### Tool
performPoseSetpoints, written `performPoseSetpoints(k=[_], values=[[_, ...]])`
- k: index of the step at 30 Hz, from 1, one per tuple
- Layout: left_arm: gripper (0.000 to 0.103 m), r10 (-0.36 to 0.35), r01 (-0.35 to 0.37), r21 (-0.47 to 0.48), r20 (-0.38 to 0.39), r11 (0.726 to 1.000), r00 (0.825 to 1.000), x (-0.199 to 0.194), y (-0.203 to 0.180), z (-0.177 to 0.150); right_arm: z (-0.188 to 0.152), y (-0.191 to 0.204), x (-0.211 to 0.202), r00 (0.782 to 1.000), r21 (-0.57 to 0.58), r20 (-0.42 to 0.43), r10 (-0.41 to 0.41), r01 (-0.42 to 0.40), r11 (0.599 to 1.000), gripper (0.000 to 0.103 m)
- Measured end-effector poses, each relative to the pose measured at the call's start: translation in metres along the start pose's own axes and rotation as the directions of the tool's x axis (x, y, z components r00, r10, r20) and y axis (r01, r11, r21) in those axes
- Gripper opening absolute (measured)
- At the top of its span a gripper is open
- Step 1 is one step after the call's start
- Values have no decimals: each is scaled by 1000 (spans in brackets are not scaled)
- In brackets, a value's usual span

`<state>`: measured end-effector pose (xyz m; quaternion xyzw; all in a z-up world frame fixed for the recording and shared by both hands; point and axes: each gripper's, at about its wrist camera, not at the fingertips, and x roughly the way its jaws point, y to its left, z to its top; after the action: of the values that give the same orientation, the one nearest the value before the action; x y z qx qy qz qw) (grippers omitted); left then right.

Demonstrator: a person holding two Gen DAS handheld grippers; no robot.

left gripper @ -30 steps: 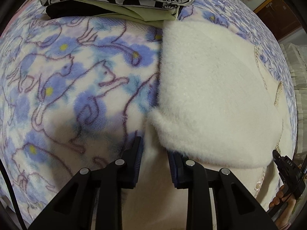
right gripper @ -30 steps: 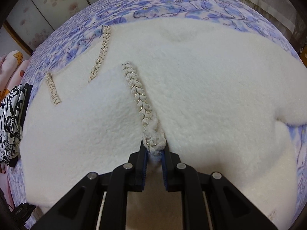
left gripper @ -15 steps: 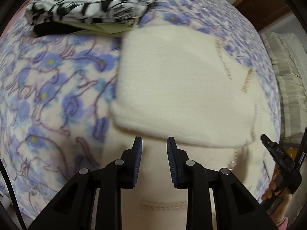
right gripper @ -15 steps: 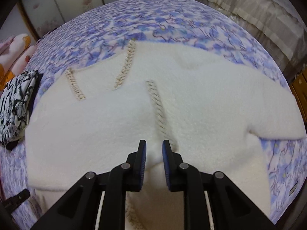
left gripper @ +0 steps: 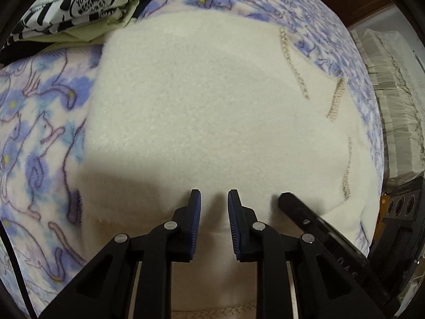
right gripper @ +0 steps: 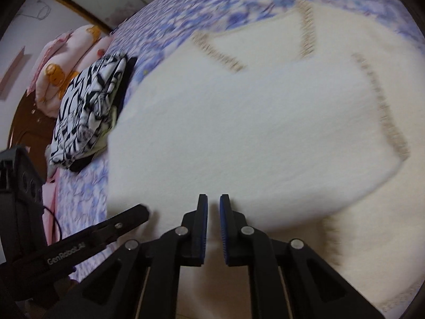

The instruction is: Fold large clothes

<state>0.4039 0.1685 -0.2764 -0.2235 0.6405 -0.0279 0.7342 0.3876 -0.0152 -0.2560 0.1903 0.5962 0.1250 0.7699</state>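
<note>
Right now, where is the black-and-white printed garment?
In the left wrist view, the black-and-white printed garment lies folded upper left, beside the white sweater.

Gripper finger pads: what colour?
Blue, ribbed pads on black fingers; clearest in the left wrist view.

Soft indoor light fell evenly. A dim shadow lay on the white garment (left gripper: pixel 212 101) near the lens. The right wrist view was motion-blurred; both curved and darkened at the edges.

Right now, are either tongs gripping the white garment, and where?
Nothing is held. Left tongs and right tongs both stand open and empty above the white garment.
</note>
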Motion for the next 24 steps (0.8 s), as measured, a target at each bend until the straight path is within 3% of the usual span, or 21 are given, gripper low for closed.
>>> performPoseSetpoints(k=[3,5,7,10,17,24], values=[[18,23,-23,-15,-10,1000,1000,10,8,-2,-5,-2,22,1000,-26,-25,-2,1,1000,0],[8,58,-58,-29,5,998,998,12,12,-3,-3,-7,25,999,-20,-34,30,-30,999,0],[8,72,-71,-59,25,996,997,9,19,-5,-1,-14,19,999,-28,-35,34,-35,999,0],[7,93,-90,-98,32,991,995,2,34,-8,2,-20,11,999,-74,-26,-24,22,997,0],[5,137,-131,-129,31,983,990,-11,63,-7,6,-54,-16,995,-44,5,-99,99,994,0],[5,180,-173,-123,46,977,983,-25,83,-14,11,-75,-37,973,-85,63,-220,225,971,0]])
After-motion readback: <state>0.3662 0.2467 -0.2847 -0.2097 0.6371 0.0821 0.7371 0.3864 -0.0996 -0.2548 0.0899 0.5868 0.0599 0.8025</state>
